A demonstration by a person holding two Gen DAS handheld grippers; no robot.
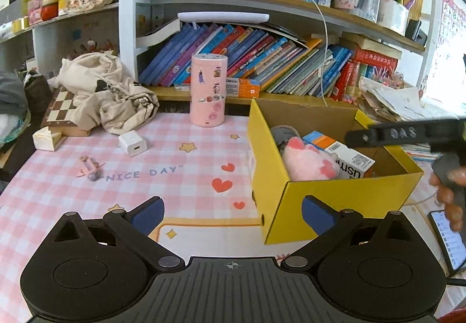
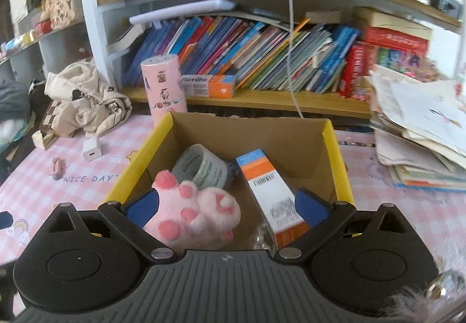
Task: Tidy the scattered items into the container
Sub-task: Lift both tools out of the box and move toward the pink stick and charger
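A yellow cardboard box point(image 1: 269, 174) point(image 2: 335, 145) stands on the pink checked mat. Inside lie a pink plush paw point(image 1: 308, 161) point(image 2: 198, 209), a roll of clear tape point(image 2: 201, 167) and an orange and white carton point(image 1: 346, 155) point(image 2: 273, 189). Left of the box, a white charger cube point(image 1: 133, 143) point(image 2: 91, 150) and a small pink tube point(image 1: 90, 167) point(image 2: 56, 168) lie loose on the mat. My left gripper point(image 1: 233, 213) is open over the mat near the box's front left corner. My right gripper point(image 2: 227, 203) hangs open above the box, holding nothing.
A tall pink cylinder point(image 1: 208, 90) point(image 2: 163, 84) stands behind the box's left side. A beige cloth point(image 1: 107, 95) covers a chessboard point(image 1: 62, 107) at far left. Stacked papers point(image 2: 419, 125) lie right; a phone point(image 1: 447, 238) lies by a hand. Bookshelves run along the back.
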